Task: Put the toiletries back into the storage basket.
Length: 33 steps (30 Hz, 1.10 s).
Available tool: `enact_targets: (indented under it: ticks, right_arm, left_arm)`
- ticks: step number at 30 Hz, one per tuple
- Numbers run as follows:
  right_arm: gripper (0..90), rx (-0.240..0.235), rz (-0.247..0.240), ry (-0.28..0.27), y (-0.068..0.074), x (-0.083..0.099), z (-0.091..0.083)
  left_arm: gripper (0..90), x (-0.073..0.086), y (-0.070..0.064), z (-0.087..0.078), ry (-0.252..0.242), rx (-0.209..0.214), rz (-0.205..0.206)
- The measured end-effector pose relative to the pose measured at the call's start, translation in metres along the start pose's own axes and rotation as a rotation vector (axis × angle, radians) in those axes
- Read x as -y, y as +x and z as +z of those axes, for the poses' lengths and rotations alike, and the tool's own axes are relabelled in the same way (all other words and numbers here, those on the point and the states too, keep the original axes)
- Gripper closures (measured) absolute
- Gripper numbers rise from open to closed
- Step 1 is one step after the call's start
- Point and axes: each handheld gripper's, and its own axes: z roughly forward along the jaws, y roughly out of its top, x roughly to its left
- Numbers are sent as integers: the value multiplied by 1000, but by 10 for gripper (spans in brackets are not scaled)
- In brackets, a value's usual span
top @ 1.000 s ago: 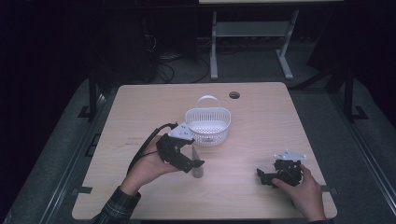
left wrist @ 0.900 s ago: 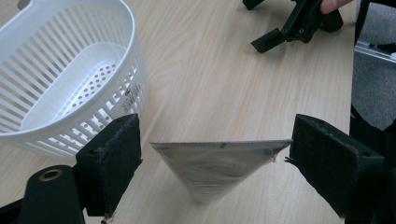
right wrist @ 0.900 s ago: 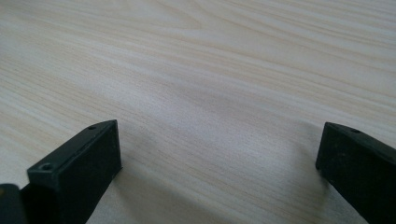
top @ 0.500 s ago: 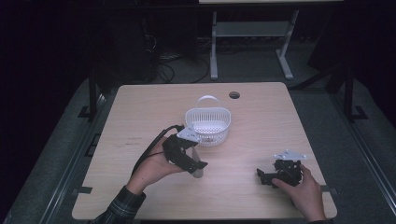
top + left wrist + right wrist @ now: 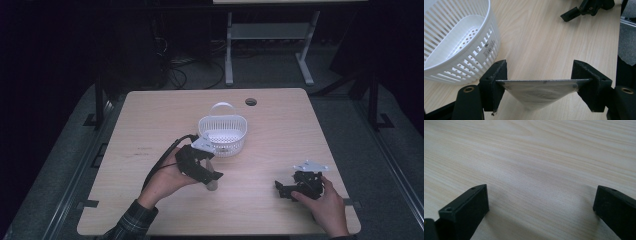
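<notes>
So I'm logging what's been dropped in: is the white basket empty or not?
Empty, as far as shows: the white basket has a bare perforated floor. The flat silvery piece sits clamped in the left tool, outside it.

The bench [image 5: 544, 37] is pale, smooth wood. The basket [image 5: 456, 47] is shiny white plastic. The pouch [image 5: 539, 91] looks like shiny silver foil.

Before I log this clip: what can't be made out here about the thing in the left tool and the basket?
- Silvery flat item in the left tool: lower part cut off by the left gripper view's bottom edge; too small in high view.
- White basket: far side cut off by the left gripper view's top and left edges.
</notes>
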Motion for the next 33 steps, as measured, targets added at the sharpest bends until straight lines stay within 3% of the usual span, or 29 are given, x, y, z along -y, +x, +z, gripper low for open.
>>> enact_targets:
  ticks: [13,33]
  right_arm:
    - [0,1,-1,1,0,0,0]
    - [0,1,2,-1,0,0,0]
  left_arm:
    - [292,-4,1,-1,23,-6,3]
    - [292,-13,8,-18,-14,-23,-21]
